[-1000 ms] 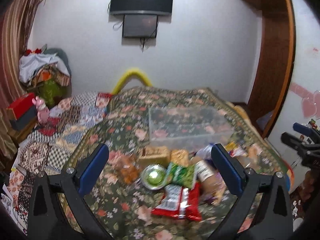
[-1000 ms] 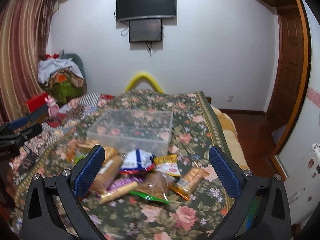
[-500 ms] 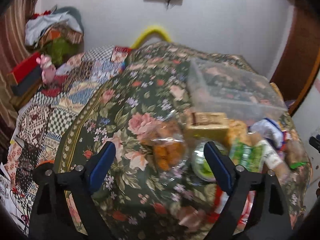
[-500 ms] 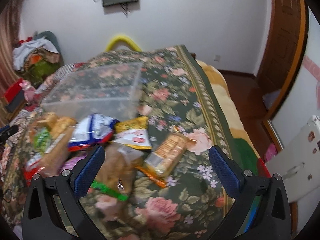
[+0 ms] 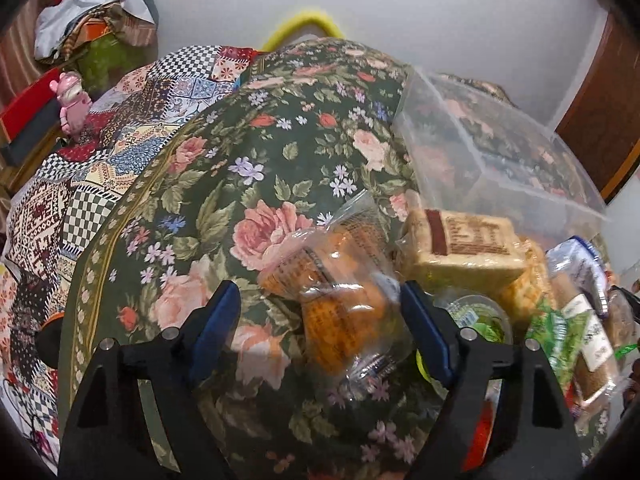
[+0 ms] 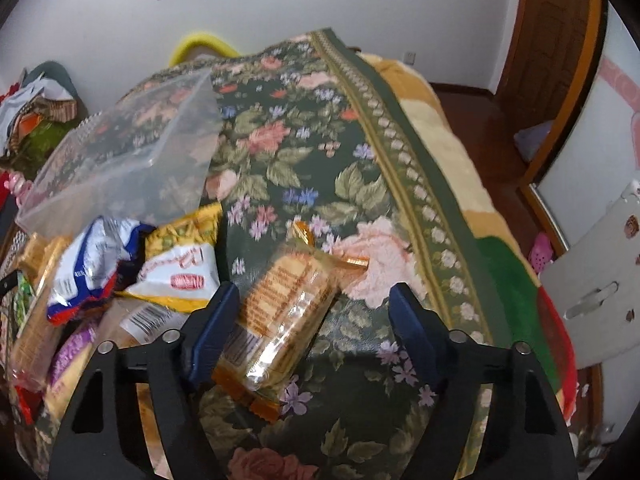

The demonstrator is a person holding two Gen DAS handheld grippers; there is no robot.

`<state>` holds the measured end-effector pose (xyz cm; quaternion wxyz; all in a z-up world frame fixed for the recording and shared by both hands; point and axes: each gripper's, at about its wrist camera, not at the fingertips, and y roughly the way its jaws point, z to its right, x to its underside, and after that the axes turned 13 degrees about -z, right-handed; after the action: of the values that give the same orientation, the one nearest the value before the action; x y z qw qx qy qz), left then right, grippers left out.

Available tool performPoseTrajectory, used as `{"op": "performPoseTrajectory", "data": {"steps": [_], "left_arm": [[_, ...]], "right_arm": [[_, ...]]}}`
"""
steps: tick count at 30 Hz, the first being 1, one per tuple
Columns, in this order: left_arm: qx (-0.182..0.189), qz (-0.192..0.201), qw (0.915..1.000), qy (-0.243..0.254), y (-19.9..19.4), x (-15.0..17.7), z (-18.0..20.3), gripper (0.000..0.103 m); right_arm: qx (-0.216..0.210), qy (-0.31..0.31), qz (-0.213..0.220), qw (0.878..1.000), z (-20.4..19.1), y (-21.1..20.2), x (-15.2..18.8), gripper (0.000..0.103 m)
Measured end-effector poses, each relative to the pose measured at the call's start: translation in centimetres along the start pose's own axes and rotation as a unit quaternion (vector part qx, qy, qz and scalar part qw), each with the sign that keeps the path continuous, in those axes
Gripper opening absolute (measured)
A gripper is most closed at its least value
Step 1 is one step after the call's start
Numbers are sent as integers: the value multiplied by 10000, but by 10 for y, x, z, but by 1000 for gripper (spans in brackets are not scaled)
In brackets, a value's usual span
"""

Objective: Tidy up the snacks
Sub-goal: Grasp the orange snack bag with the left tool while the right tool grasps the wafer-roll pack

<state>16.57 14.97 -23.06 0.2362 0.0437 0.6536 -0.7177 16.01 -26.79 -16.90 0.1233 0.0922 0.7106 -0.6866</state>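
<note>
A pile of snacks lies on a floral bedspread (image 5: 248, 184) in front of a clear plastic bin (image 5: 492, 148). My left gripper (image 5: 320, 308) is open, low over a clear bag of orange snacks (image 5: 340, 304) that lies between its fingers. Beside the bag are a tan cracker pack (image 5: 464, 248) and a green-lidded cup (image 5: 480, 320). My right gripper (image 6: 314, 302) is open around a clear pack of biscuits (image 6: 280, 312) with gold ends. To its left lie a yellow-white packet (image 6: 180, 268) and a blue-white bag (image 6: 92, 264). The bin also shows in the right wrist view (image 6: 128, 152).
A patchwork quilt (image 5: 120, 128) with a pink toy (image 5: 72, 100) lies left of the bedspread. The bed's right edge (image 6: 460, 184) drops to a wooden floor, with a white panel (image 6: 600, 292) and a wooden door (image 6: 552, 32) beyond. A clothes heap (image 5: 92, 28) sits far left.
Both grippers have dropped towards the bed and moved closer to the snacks. The left now straddles the orange snack bag, the right the biscuit pack. Both stay open.
</note>
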Motion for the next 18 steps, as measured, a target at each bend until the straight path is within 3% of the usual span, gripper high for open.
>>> {"op": "performPoseTrajectory", "data": {"steps": [6,9,11,14,16,18], "left_arm": [[33,6,10000,-79,10,-7,-3,78],[120,64,9999,18,11,-8,0,65],[222,62,9997,63,12,-9,2,48],[237,92,9995,167,10,-9,6,43],[208,110,9995,223,8,-8,7,42],[242,100,9994,217,5,-6,5,41]], "right_arm": [[73,-144,-102,9998,-6,9,1,73],[84,-179,-155,9997,-7,13,-2,73],[133,-225,-150,9995,-9,15,-4,72],[184,-247,-119,9995,-10,16,-5,57],[189,-273,-114,9994,-10,15,-6,42],[133,-267,-111,9995,-8,13,-4,37]]}}
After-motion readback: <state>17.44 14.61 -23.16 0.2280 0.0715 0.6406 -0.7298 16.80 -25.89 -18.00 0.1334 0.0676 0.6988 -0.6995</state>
